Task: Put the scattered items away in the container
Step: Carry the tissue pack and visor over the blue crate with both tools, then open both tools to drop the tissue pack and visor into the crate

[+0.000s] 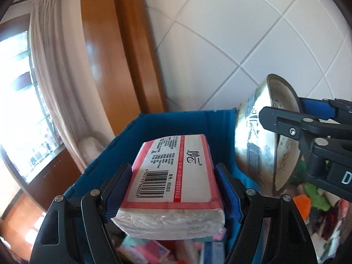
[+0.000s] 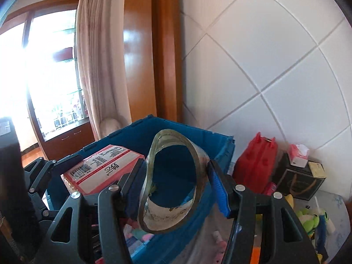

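My left gripper (image 1: 173, 189) is shut on a pink and white tissue pack (image 1: 173, 167) with a barcode, held above the blue crate (image 1: 176, 123). The same tissue pack (image 2: 103, 169) shows at the left in the right wrist view. My right gripper (image 2: 178, 189) is shut on a steel bowl (image 2: 173, 182), which stands on edge between the blue pads over the blue crate (image 2: 140, 136). In the left wrist view the steel bowl (image 1: 257, 136) and the right gripper (image 1: 286, 118) hang at the right. Coloured items lie inside the crate, below both loads.
A white tiled wall stands behind the crate, with a wooden door frame (image 2: 165, 55) and a curtain (image 2: 94, 66) to the left. Right of the crate sit a red plastic case (image 2: 257, 162), a dark box (image 2: 297, 180), a tissue box (image 2: 299, 156) and green plush toys (image 2: 312, 220).
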Demonstrator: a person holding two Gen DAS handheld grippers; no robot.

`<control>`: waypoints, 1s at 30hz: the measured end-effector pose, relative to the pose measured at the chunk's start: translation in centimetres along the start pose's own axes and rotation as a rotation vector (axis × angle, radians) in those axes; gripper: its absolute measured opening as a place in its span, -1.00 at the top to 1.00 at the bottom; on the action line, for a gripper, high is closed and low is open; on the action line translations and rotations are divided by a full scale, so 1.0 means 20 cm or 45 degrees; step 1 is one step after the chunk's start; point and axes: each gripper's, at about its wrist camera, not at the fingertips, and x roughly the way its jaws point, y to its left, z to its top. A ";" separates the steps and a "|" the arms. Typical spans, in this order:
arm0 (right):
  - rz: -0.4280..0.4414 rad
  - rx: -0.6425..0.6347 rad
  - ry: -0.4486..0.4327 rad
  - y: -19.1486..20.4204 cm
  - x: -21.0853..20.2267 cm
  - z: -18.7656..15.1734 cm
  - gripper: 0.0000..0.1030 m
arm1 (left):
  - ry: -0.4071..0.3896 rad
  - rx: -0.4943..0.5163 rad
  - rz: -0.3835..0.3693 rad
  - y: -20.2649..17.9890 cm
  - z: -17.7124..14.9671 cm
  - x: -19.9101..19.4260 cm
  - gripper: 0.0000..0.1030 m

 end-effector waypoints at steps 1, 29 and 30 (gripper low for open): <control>0.013 -0.008 0.015 0.05 0.05 0.00 -0.09 | 0.025 -0.011 0.000 0.05 -0.01 0.05 -0.49; -0.063 -0.004 0.190 0.26 0.28 -0.17 -0.35 | 0.163 -0.076 -0.072 0.21 -0.29 0.13 -0.64; -0.066 -0.002 0.190 0.26 0.27 -0.18 -0.39 | 0.164 -0.078 -0.075 0.21 -0.30 0.12 -0.64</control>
